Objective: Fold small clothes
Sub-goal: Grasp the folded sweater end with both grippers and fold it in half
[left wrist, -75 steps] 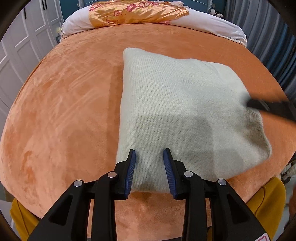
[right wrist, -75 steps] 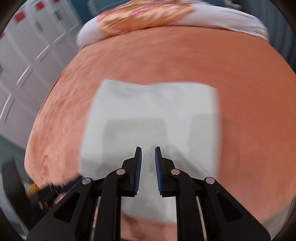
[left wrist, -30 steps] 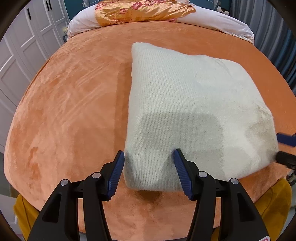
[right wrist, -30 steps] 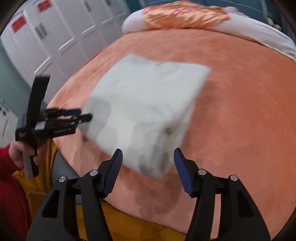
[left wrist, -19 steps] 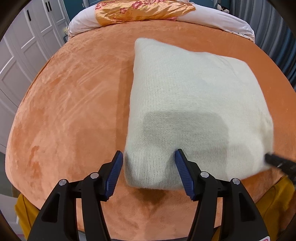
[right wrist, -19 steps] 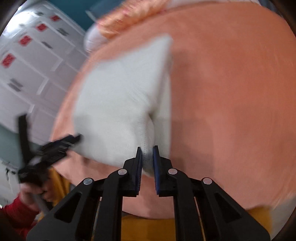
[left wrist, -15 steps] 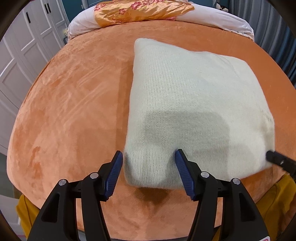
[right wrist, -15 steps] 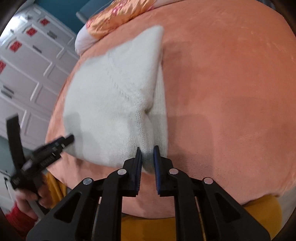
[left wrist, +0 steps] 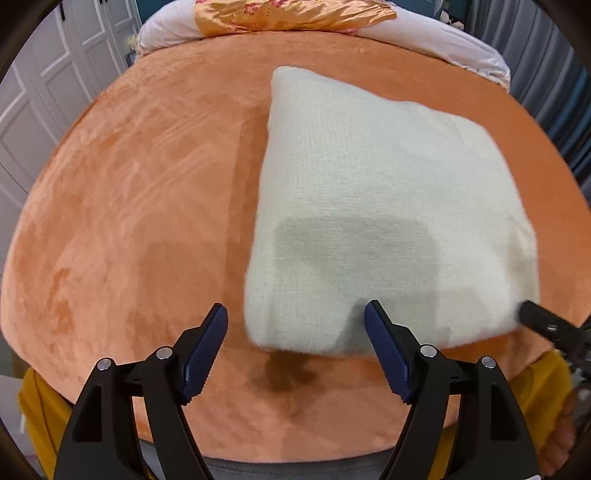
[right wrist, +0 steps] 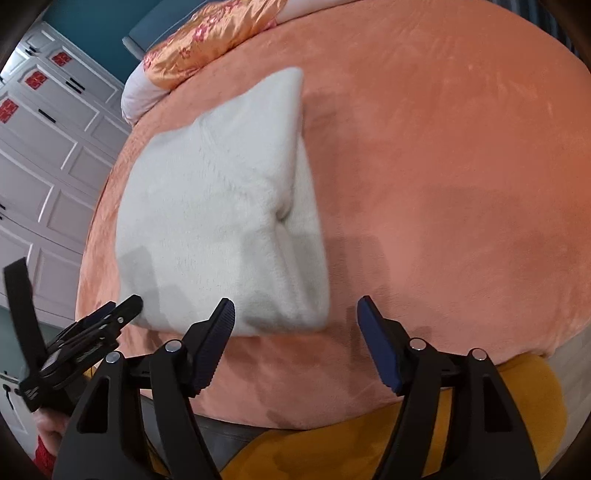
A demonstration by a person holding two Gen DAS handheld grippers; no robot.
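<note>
We see the folded cream sweater [left wrist: 388,206] lying flat on the orange blanket [left wrist: 129,203], near its front edge. Our left gripper [left wrist: 295,328] is opening over the sweater's near left corner, pads clear of the knit. Our right gripper [right wrist: 295,317] is opening too, loosely straddling the near right corner.

A folded sweater [left wrist: 388,206] lies on the bed [left wrist: 147,192], near its front edge. Pillows [left wrist: 291,16] lie along the far edge.
</note>
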